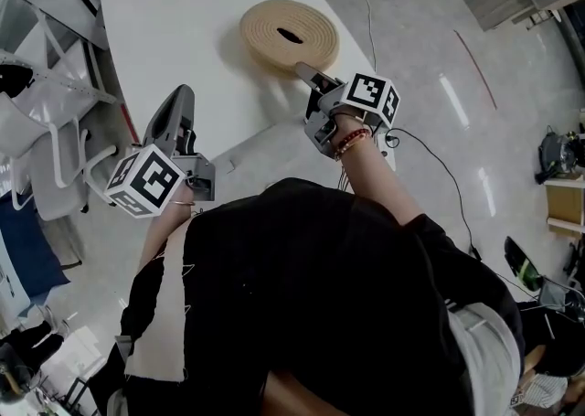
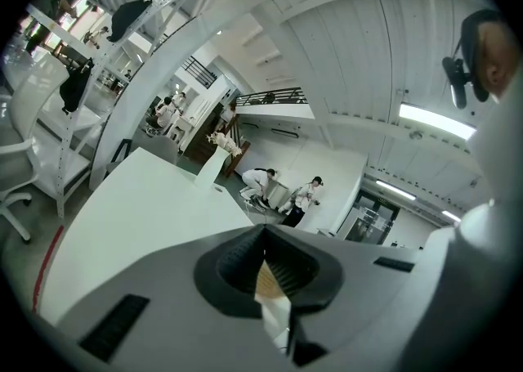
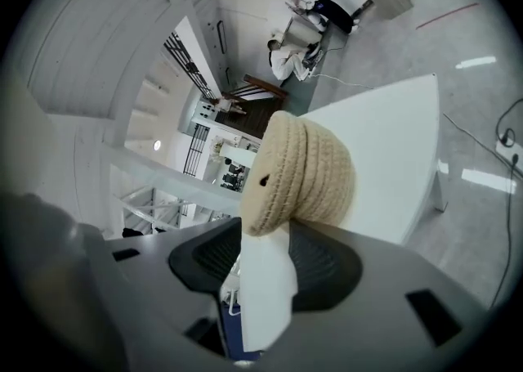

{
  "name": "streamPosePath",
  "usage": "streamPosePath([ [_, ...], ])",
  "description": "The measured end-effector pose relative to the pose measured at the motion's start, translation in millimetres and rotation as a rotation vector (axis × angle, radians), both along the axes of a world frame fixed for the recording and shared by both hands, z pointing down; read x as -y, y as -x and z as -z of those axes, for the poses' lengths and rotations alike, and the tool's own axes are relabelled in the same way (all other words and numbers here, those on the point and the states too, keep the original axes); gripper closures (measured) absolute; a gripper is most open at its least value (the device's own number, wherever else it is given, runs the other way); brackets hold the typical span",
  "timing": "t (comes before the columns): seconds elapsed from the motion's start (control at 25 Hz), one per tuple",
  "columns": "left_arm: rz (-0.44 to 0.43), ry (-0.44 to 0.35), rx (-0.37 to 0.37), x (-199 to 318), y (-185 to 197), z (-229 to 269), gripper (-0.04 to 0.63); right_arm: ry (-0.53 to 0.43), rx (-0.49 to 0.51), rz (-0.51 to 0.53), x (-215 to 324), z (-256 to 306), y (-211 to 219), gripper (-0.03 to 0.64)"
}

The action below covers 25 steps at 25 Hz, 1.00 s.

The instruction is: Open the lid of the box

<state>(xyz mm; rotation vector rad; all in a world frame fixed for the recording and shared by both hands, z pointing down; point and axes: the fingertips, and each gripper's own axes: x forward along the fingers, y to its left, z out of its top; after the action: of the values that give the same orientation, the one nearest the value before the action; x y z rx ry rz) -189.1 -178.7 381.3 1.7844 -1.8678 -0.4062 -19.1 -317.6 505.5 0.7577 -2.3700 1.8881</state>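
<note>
Right gripper (image 1: 304,70) outstretched (jaws apart)

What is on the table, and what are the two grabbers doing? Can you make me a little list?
Table: white
Box: round, tan, woven, lying flat on the table, with a dark slot in the middle of its top
Lid: looks closed, not lifted yet
Right gripper: fingers open, tips at the box's near edge, not squeezing it
Left gripper: fingers together, holding nothing, off to the side and away from the box
</note>
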Motion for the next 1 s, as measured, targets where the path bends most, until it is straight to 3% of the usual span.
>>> streamPosePath([
  [0.36,0.013,-0.006,0.002,-6.7,-4.1,1.3,0.586,0.186,0.086,-0.146,5.1,-4.9,-8.1,0.436],
  [0.68,0.009,-0.011,0.000,-4.2,-8.0,3.9,0.586,0.330,0.101,-0.274,8.8,-13.2,-11.3,0.474],
  [1.0,-0.015,-0.010,0.005,0.3,-16.2,5.1,0.586,0.431,0.154,-0.324,9.6,-16.6,-8.9,0.477],
])
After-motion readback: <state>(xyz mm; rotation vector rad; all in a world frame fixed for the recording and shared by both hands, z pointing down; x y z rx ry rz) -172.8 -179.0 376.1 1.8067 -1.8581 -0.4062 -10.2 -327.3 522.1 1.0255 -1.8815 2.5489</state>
